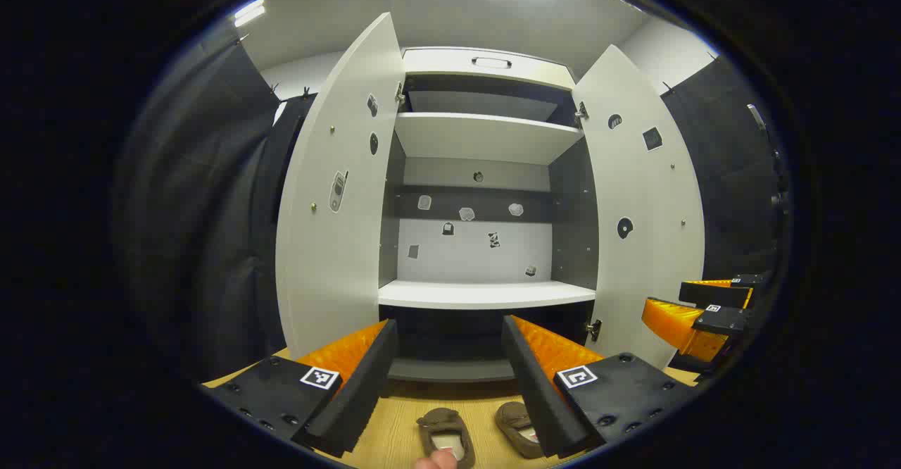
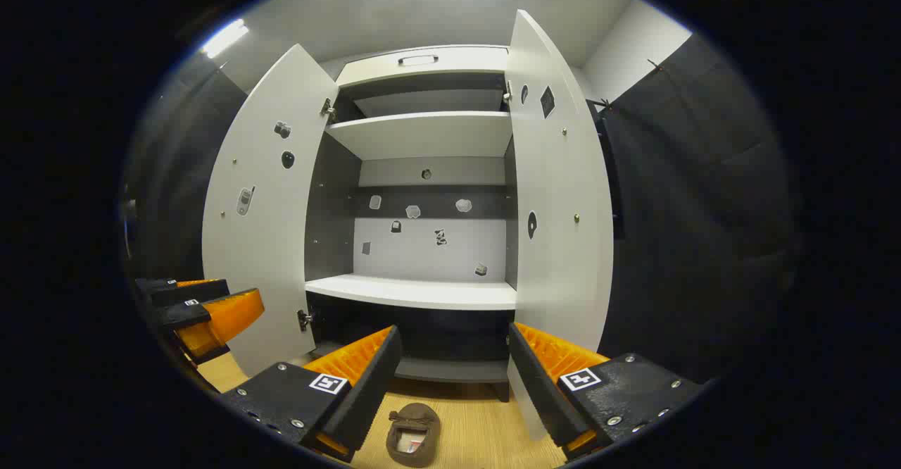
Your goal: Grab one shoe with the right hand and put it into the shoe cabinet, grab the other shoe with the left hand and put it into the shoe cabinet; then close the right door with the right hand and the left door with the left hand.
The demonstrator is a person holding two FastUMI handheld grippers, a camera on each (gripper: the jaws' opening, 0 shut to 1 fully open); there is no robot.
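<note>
Both shoes sit on the wood surface [image 1: 394, 434] before the open cabinet [image 1: 486, 138]: left shoe [image 1: 445, 435] between the spread left gripper [image 1: 447, 377] fingers, right shoe [image 1: 519, 428] touching its inner right finger. Right gripper [image 2: 450, 384] also spread, one shoe [image 2: 413, 434] between its fingers. Shoes are cut off at the bottom edge; the lowest cabinet bay is too dark to read.

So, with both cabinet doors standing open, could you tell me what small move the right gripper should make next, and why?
Probably lower the right gripper, fingers open, onto the small brown slipper-like shoe lying on the light wooden floor just below and between them. Both brown shoes sit outside the white shoe cabinet, and the task starts with the right hand.
</note>
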